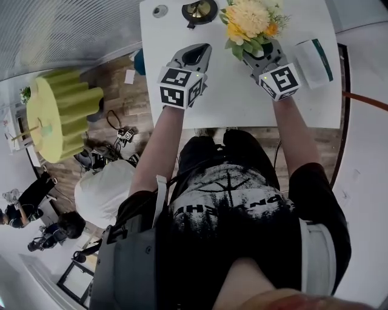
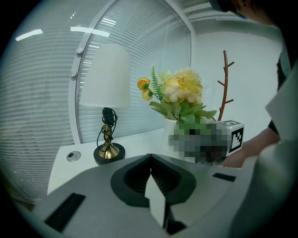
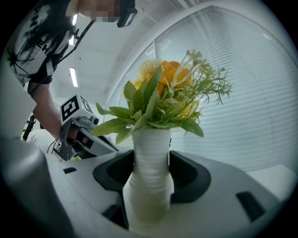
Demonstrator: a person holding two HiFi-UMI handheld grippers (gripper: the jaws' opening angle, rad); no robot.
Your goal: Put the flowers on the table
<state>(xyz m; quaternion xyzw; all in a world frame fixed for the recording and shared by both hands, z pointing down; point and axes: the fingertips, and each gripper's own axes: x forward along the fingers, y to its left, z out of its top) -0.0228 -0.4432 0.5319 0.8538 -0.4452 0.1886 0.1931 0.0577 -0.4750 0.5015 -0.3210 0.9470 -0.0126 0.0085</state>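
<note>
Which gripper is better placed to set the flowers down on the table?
Right. The right gripper is shut on the vase of flowers, over the table; the left gripper is shut, empty, beside it.

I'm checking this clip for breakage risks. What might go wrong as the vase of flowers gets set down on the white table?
1. The right claw grips the white vase under a broad bouquet. Whether the vase's base sits on the table isn't visible, so letting go early may tip it.
2. The lamp and a white-and-green object stand close by; a sideways move may knock either.
</note>
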